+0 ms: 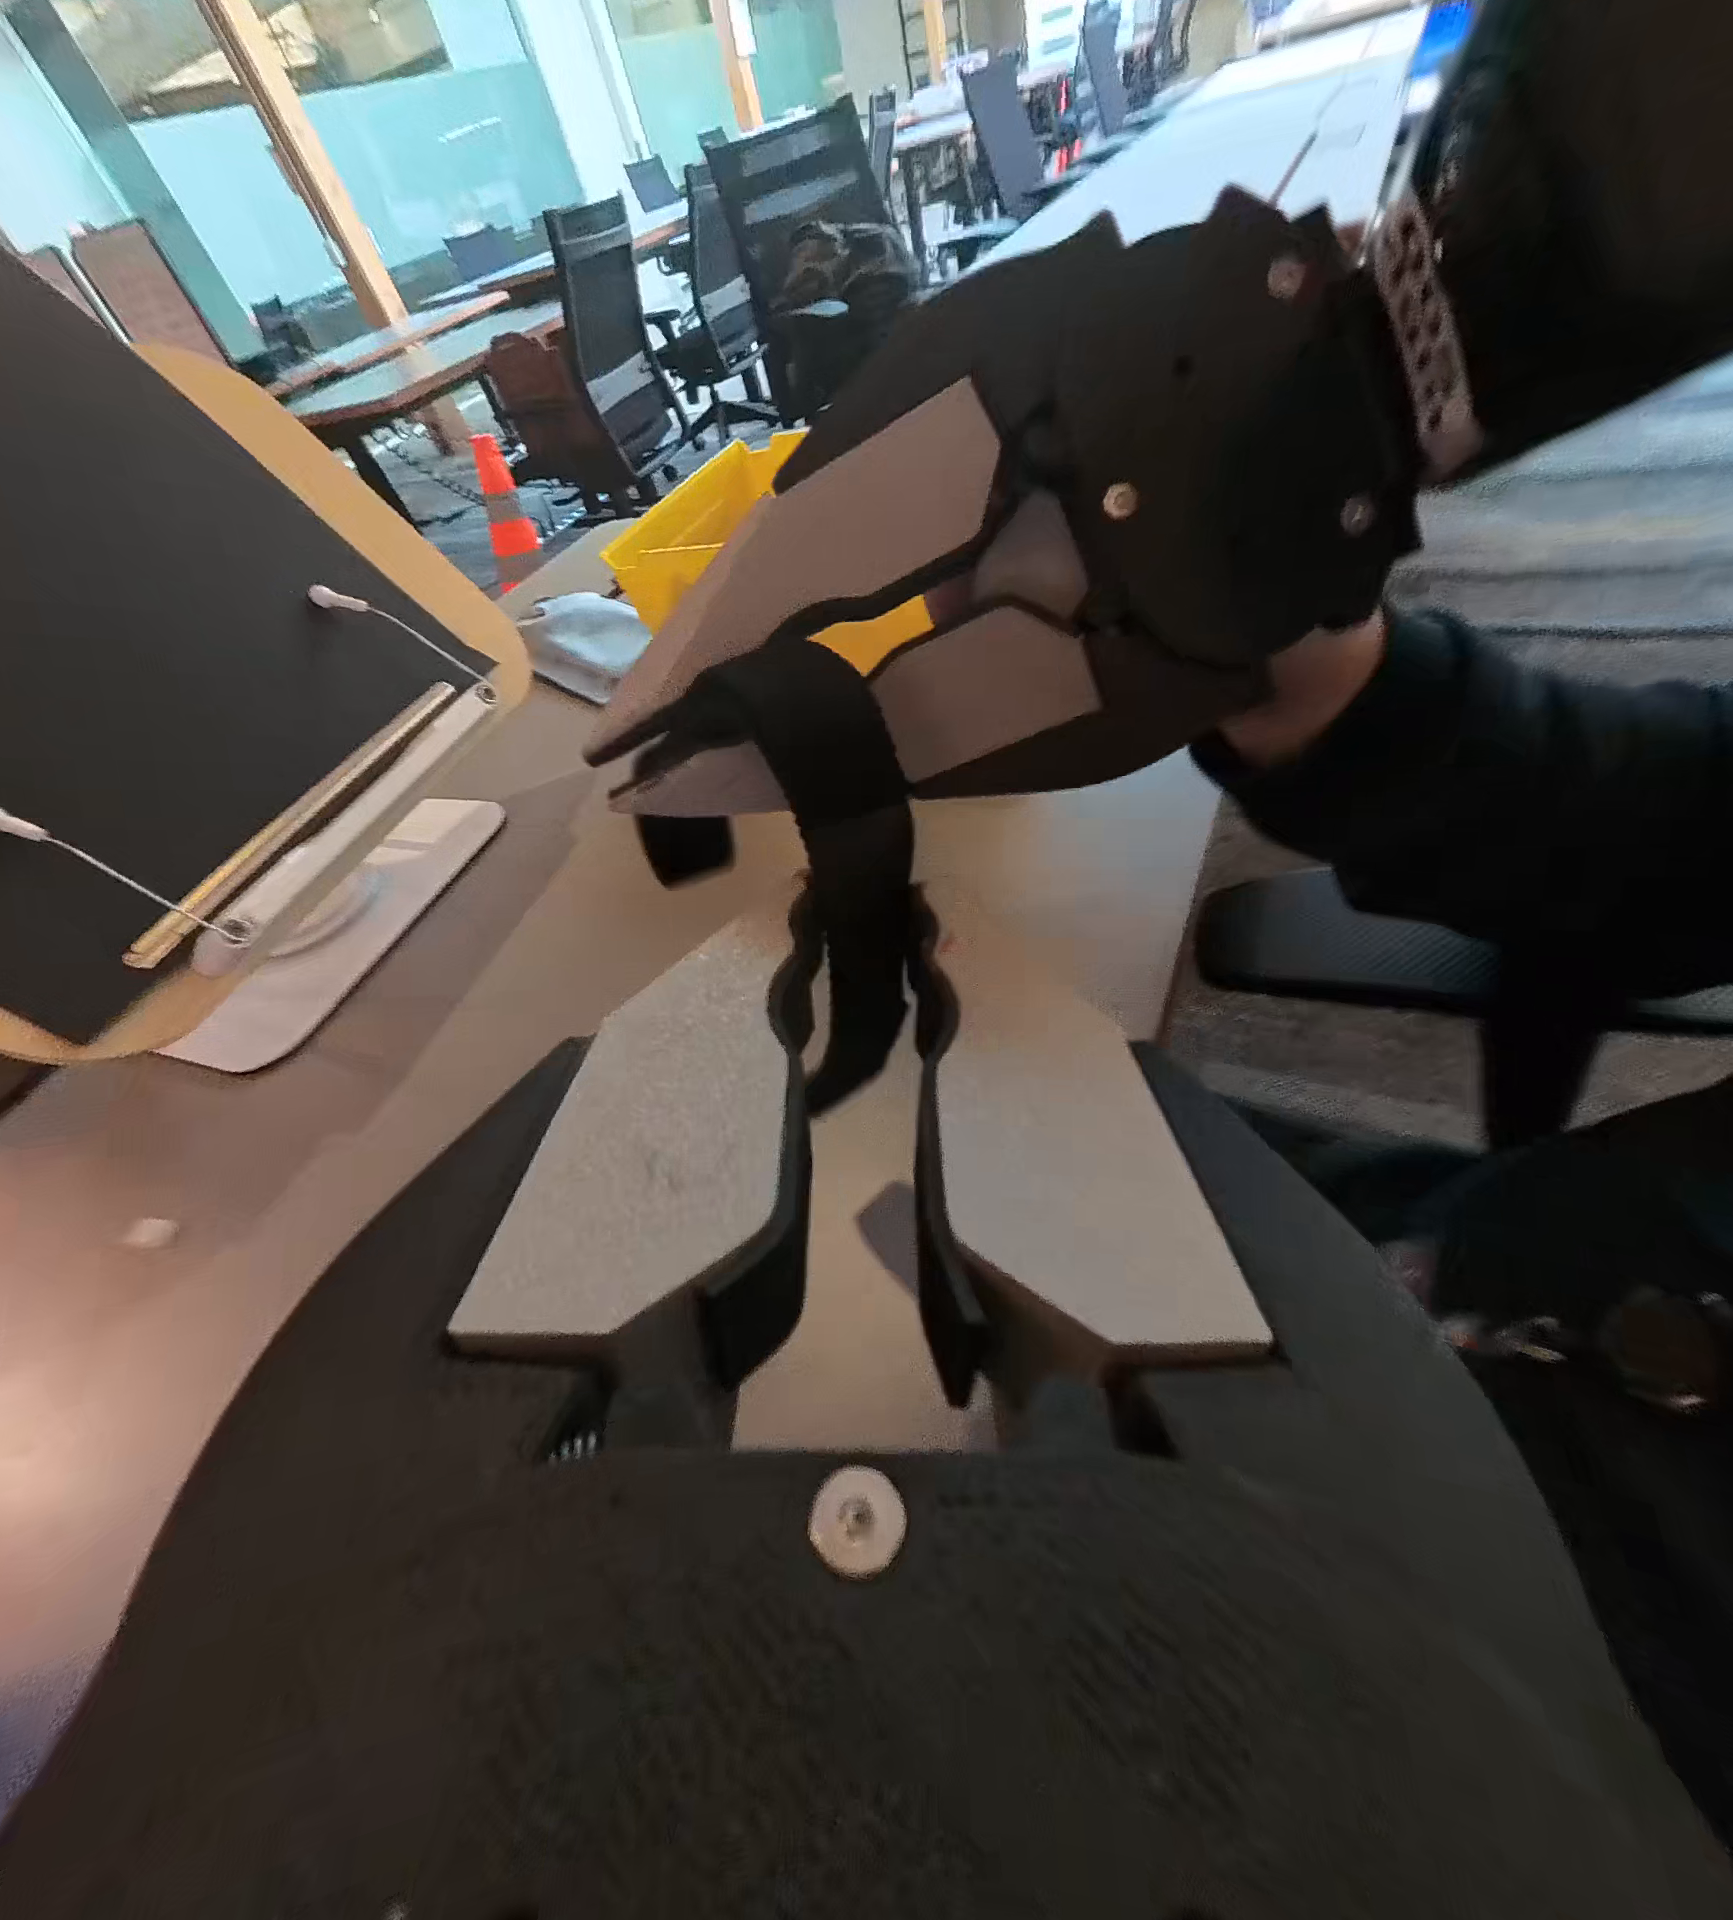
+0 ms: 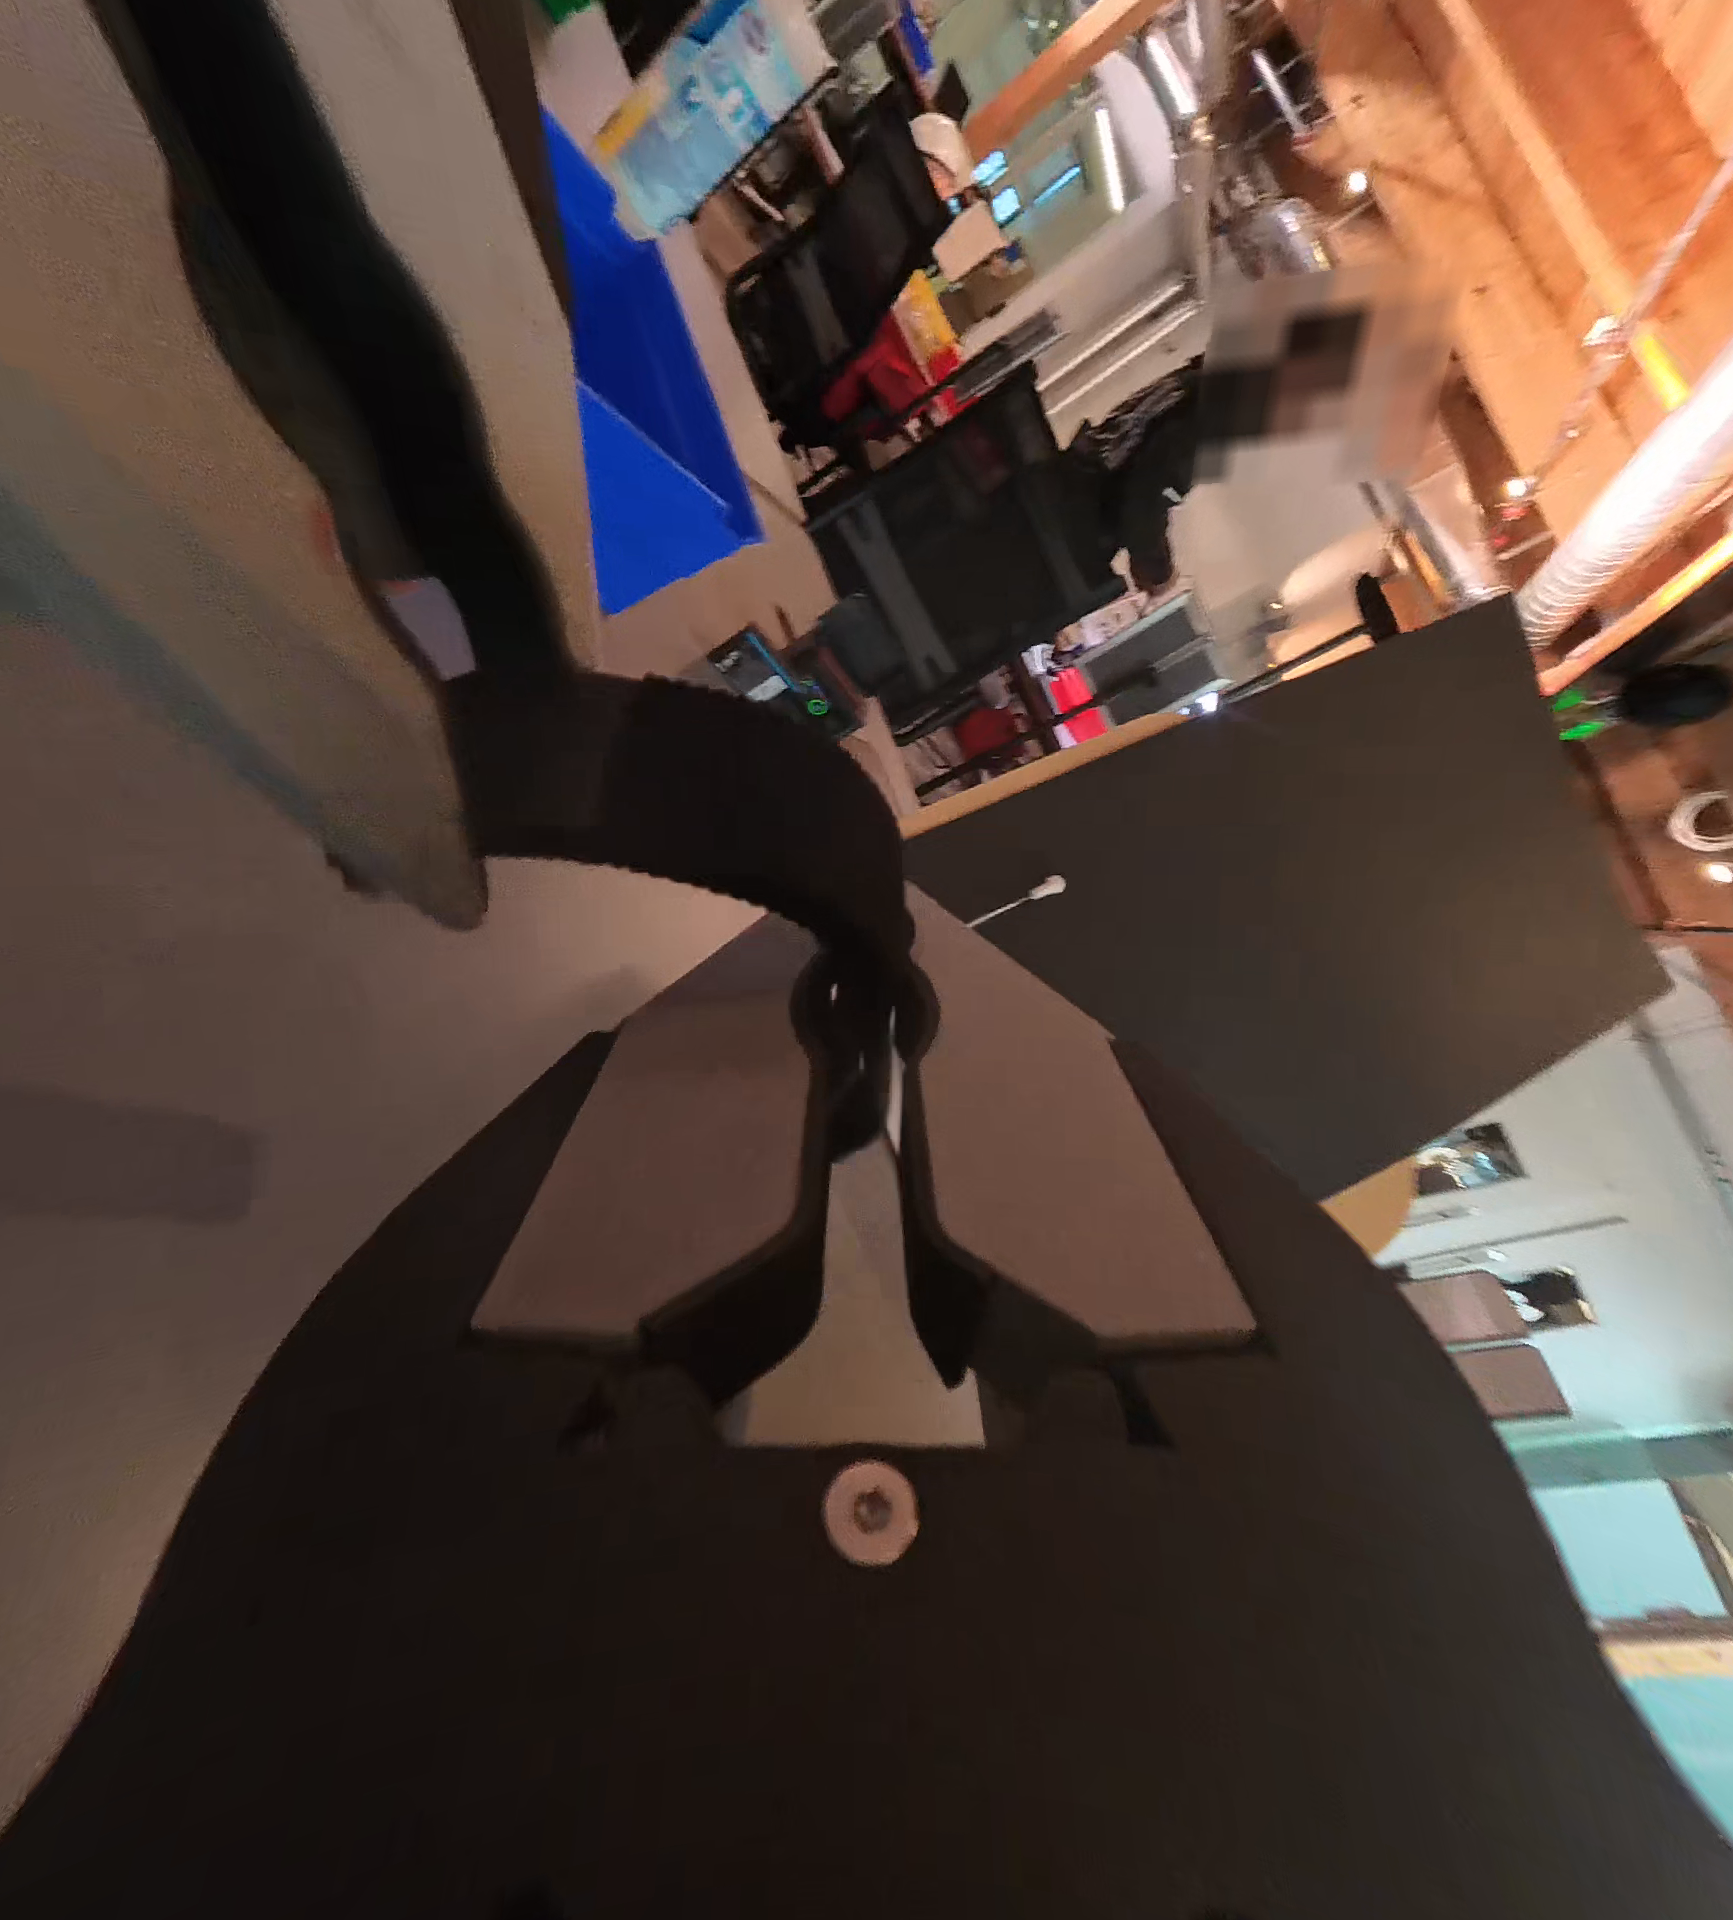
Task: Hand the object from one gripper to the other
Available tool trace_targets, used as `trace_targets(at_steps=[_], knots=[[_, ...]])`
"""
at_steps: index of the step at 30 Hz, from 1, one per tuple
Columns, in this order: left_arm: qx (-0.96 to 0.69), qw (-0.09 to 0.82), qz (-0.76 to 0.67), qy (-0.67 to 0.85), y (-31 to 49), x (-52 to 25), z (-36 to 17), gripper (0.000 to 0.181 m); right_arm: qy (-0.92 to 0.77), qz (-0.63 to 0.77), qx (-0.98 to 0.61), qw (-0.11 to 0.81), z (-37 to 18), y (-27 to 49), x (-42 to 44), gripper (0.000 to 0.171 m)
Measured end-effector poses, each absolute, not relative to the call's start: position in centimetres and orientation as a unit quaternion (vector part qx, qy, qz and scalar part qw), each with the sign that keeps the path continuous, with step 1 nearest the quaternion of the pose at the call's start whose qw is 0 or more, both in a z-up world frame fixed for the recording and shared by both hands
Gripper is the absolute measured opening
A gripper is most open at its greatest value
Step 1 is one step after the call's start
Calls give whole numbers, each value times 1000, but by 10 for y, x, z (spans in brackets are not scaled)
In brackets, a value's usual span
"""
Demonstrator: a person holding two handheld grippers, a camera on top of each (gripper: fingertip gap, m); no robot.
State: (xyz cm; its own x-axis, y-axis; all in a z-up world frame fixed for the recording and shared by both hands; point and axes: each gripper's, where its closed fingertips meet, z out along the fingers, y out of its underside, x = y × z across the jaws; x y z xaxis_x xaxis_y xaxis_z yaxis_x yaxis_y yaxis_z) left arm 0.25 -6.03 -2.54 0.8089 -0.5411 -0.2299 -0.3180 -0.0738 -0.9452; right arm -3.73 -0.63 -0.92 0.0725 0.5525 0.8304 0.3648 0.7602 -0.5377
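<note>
A black fabric strap (image 1: 826, 727) stretches between my two grippers above the pale table (image 1: 1049, 904). In the left wrist view my left gripper (image 1: 864, 977) is shut on the strap's lower end, which hangs between its fingertips. My right gripper (image 1: 623, 764) comes in from the upper right with its tips together, and the strap loops around its fingers. In the right wrist view my right gripper (image 2: 864, 1003) is shut on the strap (image 2: 716, 779). From there the strap curves up and left into the blurred left gripper (image 2: 457, 748).
A black board with a wooden rim (image 1: 114, 623) stands on a white base at the left. A yellow bin (image 1: 675, 551), a grey cloth (image 1: 587, 634) and an orange cone (image 1: 503, 509) lie beyond. A person's dark sleeve (image 1: 1516, 779) is at the right. Blue bins (image 2: 654, 416) show behind. One gripper's finger ends stand about 7 cm off the other's.
</note>
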Motion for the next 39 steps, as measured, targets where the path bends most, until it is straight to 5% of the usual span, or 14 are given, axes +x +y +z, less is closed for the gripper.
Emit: trace_targets(at_steps=[3,6,9,29,39], knots=[[-732,595,-5,332,-56,-10,-36,4,-717,114,-334,601,-25,-14,-36,20],[-716,544,148,412,-53,-25,-55,1,-760,117,-344,538,-50,-15,-30,57],[-701,492,275,437,-48,-49,-63,2,-773,139,-336,520,-53,-20,-25,62],[-529,466,554,442,-37,-107,-24,1,-659,250,-409,579,22,18,26,66],[-417,530,537,506,-46,-40,-21,1,-726,417,-427,341,-35,-56,-11,60]])
